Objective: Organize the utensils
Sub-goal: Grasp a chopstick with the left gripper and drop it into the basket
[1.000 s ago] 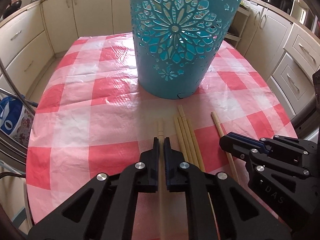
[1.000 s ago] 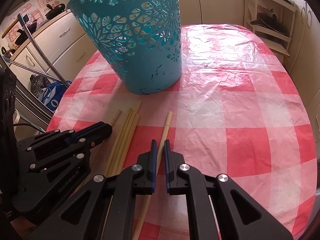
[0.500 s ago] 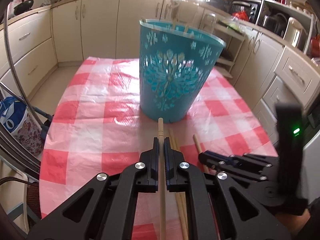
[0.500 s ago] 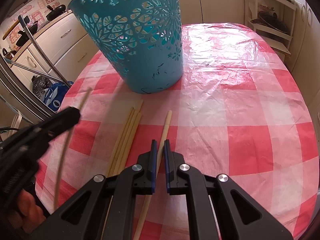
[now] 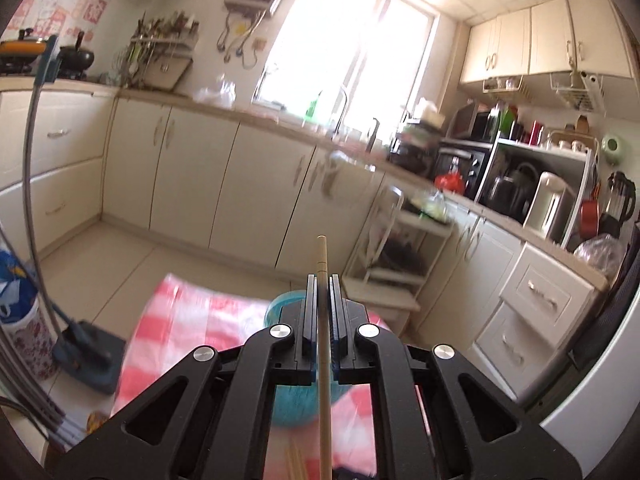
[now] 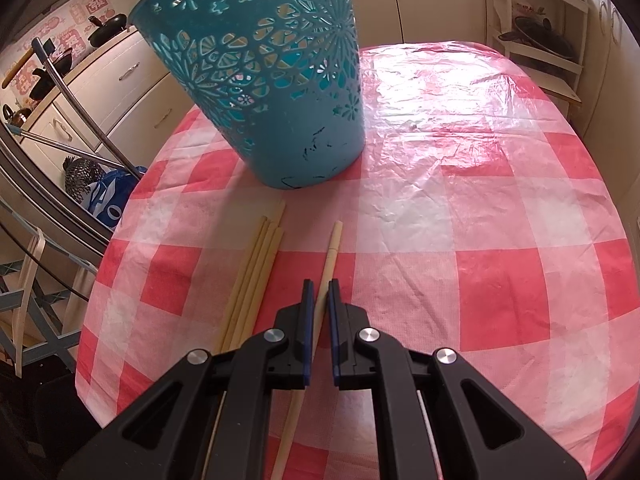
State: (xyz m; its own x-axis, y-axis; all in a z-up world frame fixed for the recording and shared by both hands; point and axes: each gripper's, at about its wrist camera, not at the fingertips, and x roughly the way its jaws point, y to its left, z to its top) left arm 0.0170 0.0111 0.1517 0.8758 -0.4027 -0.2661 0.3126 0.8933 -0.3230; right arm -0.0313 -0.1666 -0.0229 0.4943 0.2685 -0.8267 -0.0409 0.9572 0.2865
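Keep the left gripper [image 5: 320,284] clamped as it is, fingers pinching the raised chopstick [image 5: 322,260] along its length, tip poking out past the pads and aimed across the kitchen, well above the counter [image 5: 180,320]. Judging by the task, treat this as the carry to the blue basket [image 5: 292,404], glimpsed low behind those fingers. Tilt the tip down before letting go, and line it up over the open mouth, not the pierced wall, where a thin stick could snag in a cut-out. Loosen only once most of the length hangs inside the rim, to avoid a bounce back out. Leave the right gripper [image 6: 319,288] low on the counter, fingers drawn in on the lone chopstick [image 6: 332,248], which lies flat on the checked cloth [image 6: 480,240] and points toward the basket. Just to its left, mind the bundle of chopsticks [image 6: 256,272], side by side and apart from it; lift straight up so as not to scatter them. Farther on, near the bundle's tips, expect a light basket [image 6: 272,80], likely easy to tip with a sideways knock.
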